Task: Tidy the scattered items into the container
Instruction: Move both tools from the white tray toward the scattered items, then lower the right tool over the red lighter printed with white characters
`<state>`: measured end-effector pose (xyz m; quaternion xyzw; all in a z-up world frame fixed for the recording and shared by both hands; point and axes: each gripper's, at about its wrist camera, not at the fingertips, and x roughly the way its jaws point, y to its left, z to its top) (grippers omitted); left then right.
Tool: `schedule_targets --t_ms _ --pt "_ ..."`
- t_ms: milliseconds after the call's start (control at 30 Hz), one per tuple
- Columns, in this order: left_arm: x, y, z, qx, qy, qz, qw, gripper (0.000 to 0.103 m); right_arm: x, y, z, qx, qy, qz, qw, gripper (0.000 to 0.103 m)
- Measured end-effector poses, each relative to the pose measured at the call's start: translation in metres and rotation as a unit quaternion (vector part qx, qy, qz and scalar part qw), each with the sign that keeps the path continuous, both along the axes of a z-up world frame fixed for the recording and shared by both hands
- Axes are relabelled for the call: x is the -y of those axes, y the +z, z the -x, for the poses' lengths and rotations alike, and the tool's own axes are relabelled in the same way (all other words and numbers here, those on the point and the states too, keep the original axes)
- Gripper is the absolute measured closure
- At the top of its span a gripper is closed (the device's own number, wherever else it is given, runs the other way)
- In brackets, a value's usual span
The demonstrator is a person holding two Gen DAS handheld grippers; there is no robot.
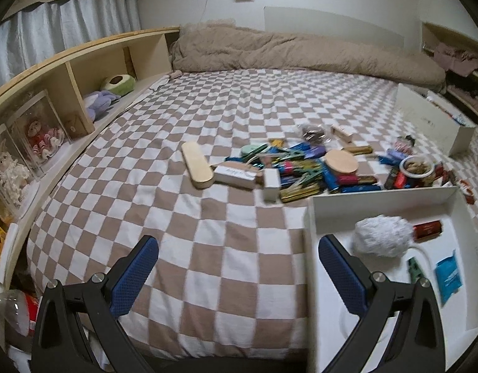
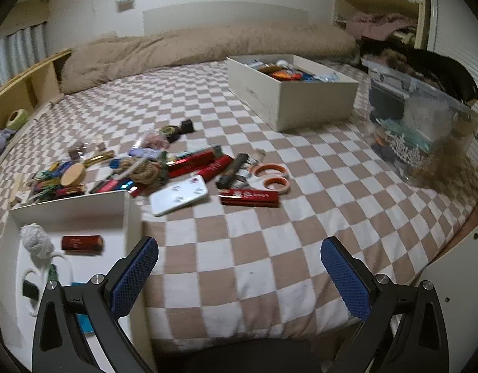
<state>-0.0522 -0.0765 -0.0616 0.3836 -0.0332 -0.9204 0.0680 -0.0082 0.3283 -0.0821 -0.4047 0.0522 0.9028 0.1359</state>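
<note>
Our left gripper (image 1: 239, 273) and right gripper (image 2: 239, 273) gape empty above the bedspread (image 2: 254, 248); clutter (image 2: 189, 168) lies beyond the tray (image 2: 127, 217).

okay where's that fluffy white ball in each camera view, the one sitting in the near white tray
Left wrist: the fluffy white ball lies lower right, inside the near white tray, left of the small red box.
Right wrist: the ball lies lower left, in the same tray.
Shared landmark: the small red box beside it.

Two white boxes (image 2: 313, 99) (image 2: 74, 208), two tape rolls (image 2: 268, 171) (image 2: 277, 184), one clear bin (image 2: 425, 130), one white tray (image 2: 178, 197).
</note>
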Motion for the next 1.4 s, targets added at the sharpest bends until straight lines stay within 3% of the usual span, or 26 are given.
schedule_targets --t_ms 200,467,667,867,1033,1167,1400 --pt "0.022 -0.011 0.013 0.025 0.002 0.011 0.9996 0.0 -0.016 -0.013 0.009 0.022 0.001 0.006 1.0 0.0" --pt "0.042 -0.034 0.044 0.077 -0.013 -0.009 0.9969 0.0 -0.028 -0.045 0.032 0.078 0.02 -0.022 0.997 0.0" --pt "0.052 -0.054 0.07 0.132 -0.018 -0.055 0.9896 0.0 -0.04 -0.069 0.049 0.118 0.023 -0.026 0.992 0.0" --pt "0.052 -0.065 0.094 0.141 -0.012 -0.041 0.9891 0.0 -0.046 -0.081 0.061 0.125 0.022 0.013 0.992 0.0" --pt "0.058 -0.084 0.114 0.158 0.007 -0.044 0.9864 0.0 -0.044 -0.083 0.069 0.125 0.019 0.017 0.992 0.0" --pt "0.058 -0.089 0.124 0.148 0.012 -0.027 0.9886 0.0 -0.045 -0.087 0.078 0.127 0.019 0.021 0.992 0.0" --pt "0.07 -0.092 0.149 0.137 0.04 -0.035 0.9891 0.0 -0.046 -0.093 0.088 0.128 0.01 0.023 0.991 0.0"
